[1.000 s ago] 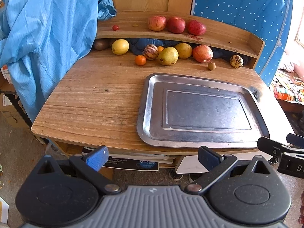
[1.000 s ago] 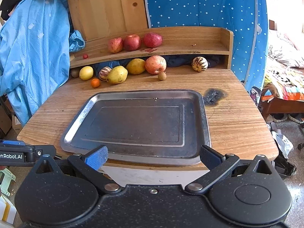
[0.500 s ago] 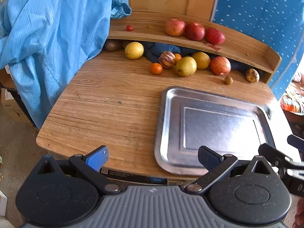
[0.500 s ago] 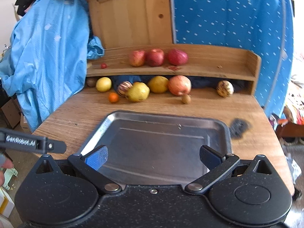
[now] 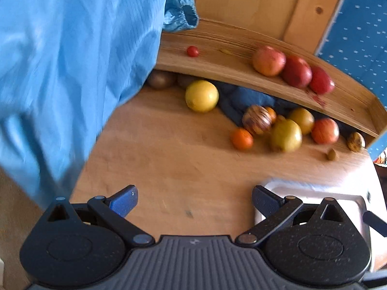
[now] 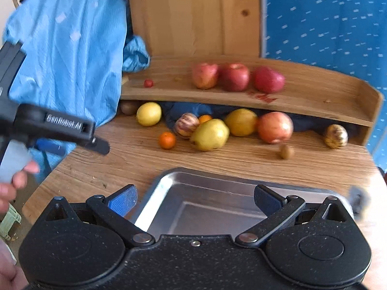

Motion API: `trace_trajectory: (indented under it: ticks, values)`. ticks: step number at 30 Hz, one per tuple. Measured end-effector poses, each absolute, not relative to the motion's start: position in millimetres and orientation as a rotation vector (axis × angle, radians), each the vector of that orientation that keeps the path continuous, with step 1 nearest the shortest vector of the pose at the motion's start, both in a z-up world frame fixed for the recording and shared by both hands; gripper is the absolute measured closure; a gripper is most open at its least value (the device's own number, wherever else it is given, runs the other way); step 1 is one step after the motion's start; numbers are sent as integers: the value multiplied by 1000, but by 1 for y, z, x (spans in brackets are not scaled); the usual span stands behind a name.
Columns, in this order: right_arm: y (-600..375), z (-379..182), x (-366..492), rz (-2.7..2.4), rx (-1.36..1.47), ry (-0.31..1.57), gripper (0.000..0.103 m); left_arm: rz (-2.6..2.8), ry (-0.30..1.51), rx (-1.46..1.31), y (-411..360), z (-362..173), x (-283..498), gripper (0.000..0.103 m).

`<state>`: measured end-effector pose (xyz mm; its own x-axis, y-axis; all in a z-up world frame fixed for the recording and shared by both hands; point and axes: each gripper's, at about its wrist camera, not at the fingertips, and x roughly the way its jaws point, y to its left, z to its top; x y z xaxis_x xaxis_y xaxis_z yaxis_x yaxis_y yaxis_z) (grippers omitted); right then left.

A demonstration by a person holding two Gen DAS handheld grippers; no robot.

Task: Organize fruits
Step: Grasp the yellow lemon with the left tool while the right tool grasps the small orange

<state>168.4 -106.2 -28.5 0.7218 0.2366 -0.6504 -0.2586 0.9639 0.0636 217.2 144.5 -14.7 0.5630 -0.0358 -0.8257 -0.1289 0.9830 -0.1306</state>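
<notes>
Loose fruit lies along the back of the wooden desk: a yellow lemon [image 5: 201,95], a small orange [image 5: 241,139], a striped melon [image 5: 256,119], a green-yellow pear [image 5: 286,135] and a pale red apple [image 5: 325,131]. Three red apples [image 6: 234,76] and a cherry tomato [image 6: 148,83] rest on the raised shelf. A metal tray [image 6: 217,188] sits on the desk in front. My left gripper [image 5: 194,200] is open over bare wood, left of the tray [image 5: 314,193]. My right gripper [image 6: 194,200] is open above the tray's near edge, holding nothing.
A blue garment [image 5: 72,72] hangs over the desk's left side. The shelf [image 6: 302,96] overhangs the back fruit, with dark blue cloth [image 5: 244,96] under it. Blue dotted fabric [image 6: 326,24] covers the right wall. In the right wrist view the left gripper's body [image 6: 48,125] and a hand [image 6: 14,181] show.
Both grippers have moved forward over the desk toward the fruit; the left one has also swung left, so the tray now sits at its lower right. Both stay open.
</notes>
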Motion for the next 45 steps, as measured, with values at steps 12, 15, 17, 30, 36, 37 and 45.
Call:
trace_trajectory:
  ticks: [12,15,17,30,36,37,45]
  values:
    - [-21,-58,262,295,-40,860,1,-43,984,-126,192,-44,339,1]
    - [-8,-61,277,290,-64,858,6,-97,985,-144,190,-50,360,1]
    - [-2,-62,288,277,-74,861,11,-124,990,-171,190,-54,371,1]
    - [10,-80,323,188,-25,879,35,-236,987,-174,182,-75,410,20]
    - [14,-86,334,146,-26,888,47,-256,988,-178,179,-82,417,29]
    - [13,-87,335,139,-22,888,49,-262,988,-177,177,-84,418,30]
    - [12,-92,338,114,-24,886,68,-292,1005,-181,166,-93,430,43]
